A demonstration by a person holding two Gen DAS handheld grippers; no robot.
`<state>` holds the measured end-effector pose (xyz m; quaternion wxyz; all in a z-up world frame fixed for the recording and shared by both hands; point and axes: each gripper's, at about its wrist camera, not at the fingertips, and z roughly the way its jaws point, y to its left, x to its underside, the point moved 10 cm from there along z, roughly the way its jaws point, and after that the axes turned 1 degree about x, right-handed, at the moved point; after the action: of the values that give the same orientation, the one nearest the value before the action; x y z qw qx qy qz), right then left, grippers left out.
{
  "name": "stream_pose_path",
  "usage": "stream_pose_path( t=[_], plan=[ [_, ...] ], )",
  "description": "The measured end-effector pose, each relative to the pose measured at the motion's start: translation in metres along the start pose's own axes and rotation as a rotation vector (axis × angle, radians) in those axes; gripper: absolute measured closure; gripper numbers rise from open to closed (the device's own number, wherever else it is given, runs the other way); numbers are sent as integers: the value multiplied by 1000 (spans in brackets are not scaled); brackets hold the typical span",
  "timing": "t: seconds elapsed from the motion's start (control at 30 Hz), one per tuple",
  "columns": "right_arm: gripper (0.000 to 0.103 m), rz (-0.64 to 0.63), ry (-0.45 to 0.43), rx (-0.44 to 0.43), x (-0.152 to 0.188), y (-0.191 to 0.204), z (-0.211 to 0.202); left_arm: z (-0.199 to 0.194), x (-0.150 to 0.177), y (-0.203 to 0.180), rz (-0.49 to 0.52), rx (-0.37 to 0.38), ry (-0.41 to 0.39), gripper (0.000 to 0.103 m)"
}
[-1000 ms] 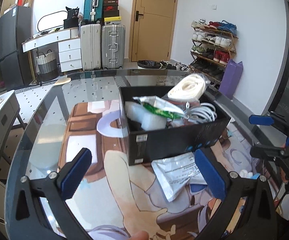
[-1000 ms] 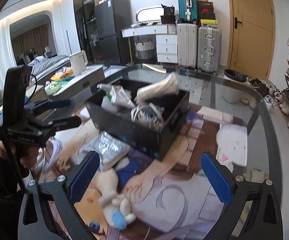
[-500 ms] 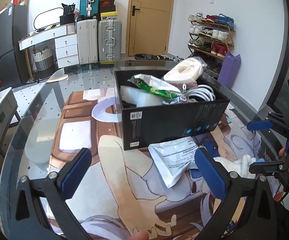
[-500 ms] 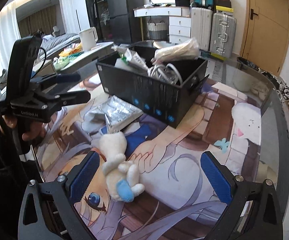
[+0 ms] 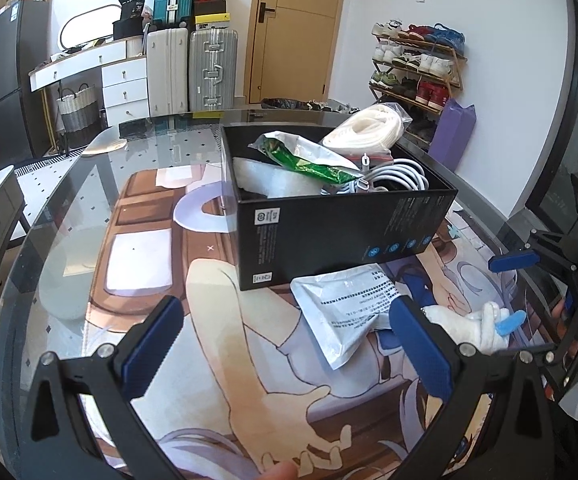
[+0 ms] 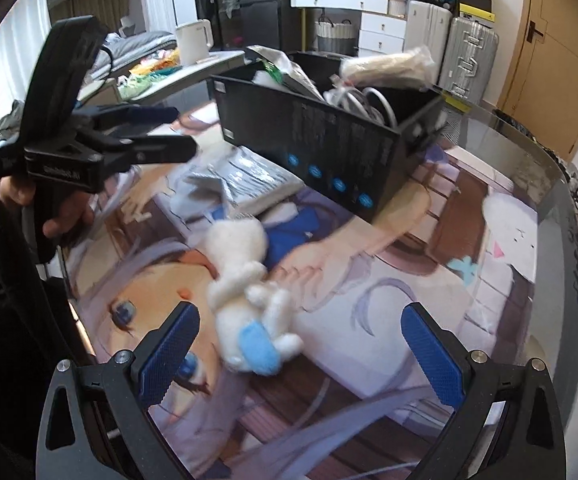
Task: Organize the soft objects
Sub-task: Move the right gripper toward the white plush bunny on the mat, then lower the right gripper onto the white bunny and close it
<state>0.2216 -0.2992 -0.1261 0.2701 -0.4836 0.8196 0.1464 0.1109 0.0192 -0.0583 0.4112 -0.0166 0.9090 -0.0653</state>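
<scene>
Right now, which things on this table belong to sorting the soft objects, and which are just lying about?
Job:
white plush toy
black box
right hand-held gripper, open above the toy

Lying about:
silver foil pouch
coiled white cables
green snack bag

home, probably a studio flat | suitcases [image 5: 191, 68] | shoe rack [image 5: 417, 68] | bed [image 6: 137, 46]

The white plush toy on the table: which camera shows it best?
The right wrist view: the white plush toy lies whole on the printed mat, between the open right tongs, its blue patch visible. In the left wrist view, the toy sits at the right edge, partly hidden behind a pad of the left tongs.
</scene>
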Motion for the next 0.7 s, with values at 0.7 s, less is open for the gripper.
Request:
stream_pose_path(
  t=[0.7],
  plan=[
    [1, 149, -52, -44, -18, -11, -2, 2, 3, -1, 10, 0, 7, 0]
  ],
)
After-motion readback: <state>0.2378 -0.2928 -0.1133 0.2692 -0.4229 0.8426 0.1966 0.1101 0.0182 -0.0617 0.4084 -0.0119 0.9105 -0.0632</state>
